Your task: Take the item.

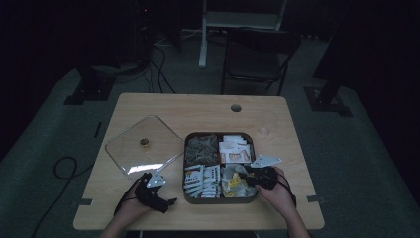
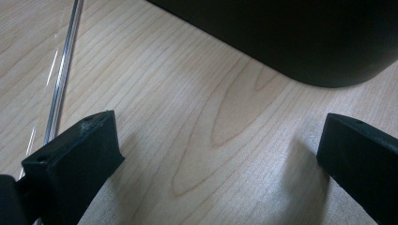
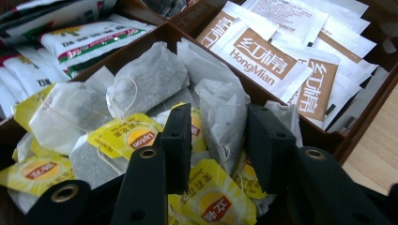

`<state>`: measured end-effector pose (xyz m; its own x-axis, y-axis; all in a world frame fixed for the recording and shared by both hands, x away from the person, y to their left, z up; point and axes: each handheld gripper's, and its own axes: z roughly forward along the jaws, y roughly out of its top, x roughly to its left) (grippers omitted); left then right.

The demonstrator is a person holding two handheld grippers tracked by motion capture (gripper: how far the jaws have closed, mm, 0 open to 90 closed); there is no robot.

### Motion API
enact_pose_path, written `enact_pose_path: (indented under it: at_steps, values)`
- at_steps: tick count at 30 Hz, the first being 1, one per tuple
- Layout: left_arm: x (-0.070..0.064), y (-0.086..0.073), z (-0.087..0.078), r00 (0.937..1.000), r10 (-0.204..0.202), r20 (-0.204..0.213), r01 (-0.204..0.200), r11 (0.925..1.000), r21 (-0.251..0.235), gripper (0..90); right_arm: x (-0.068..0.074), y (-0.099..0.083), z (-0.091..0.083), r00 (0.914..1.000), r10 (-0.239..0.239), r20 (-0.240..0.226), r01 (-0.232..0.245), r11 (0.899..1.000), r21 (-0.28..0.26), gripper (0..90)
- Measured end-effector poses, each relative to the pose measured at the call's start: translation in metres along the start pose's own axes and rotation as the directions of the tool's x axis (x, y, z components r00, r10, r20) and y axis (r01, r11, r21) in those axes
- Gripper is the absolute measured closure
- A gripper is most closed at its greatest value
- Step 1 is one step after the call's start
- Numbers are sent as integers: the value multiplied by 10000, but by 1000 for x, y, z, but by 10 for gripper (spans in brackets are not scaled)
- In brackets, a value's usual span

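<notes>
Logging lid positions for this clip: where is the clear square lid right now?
In the high view, the clear square lid lies flat on the wooden table, left of the dark compartment box, just beyond the left claw.

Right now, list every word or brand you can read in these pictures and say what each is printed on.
"HongMian": brown-and-white sachets, beside Chinese characters.
"Lipton": yellow tea bag tags in the compartment under the right gripper.
Green-and-white packets: print too blurred to read.
Red print on a tag near the fingers: Chinese characters, unclear.
High view: all box labels too small.
Left gripper view: no text.
</notes>
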<state>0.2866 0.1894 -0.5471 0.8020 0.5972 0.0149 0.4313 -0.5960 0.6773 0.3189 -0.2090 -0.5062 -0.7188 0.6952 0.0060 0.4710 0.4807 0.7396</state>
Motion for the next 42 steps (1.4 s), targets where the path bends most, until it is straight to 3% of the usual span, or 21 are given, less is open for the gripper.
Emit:
enact_pose_path:
  at_steps: [8,17,27,42]
  values:
    - [0,0,0,10000,2,-1,-2,10000,0,3,-1,-1,-2,9996,237,183,-234,9996,-188,791]
    - [0,0,0,10000,1,-2,-1,10000,-3,3,2,9,-16,9986,402,-347,-425,9967,-698,805]
    - [0,0,0,10000,-9,-2,9,10000,-11,3,-1,21,-29,9960,698,-549,-766,9883,-1323,805]
    - [0,0,0,10000,-6,-10,6,10000,-15,3,-6,47,-47,9951,616,-777,-768,9746,-2103,807]
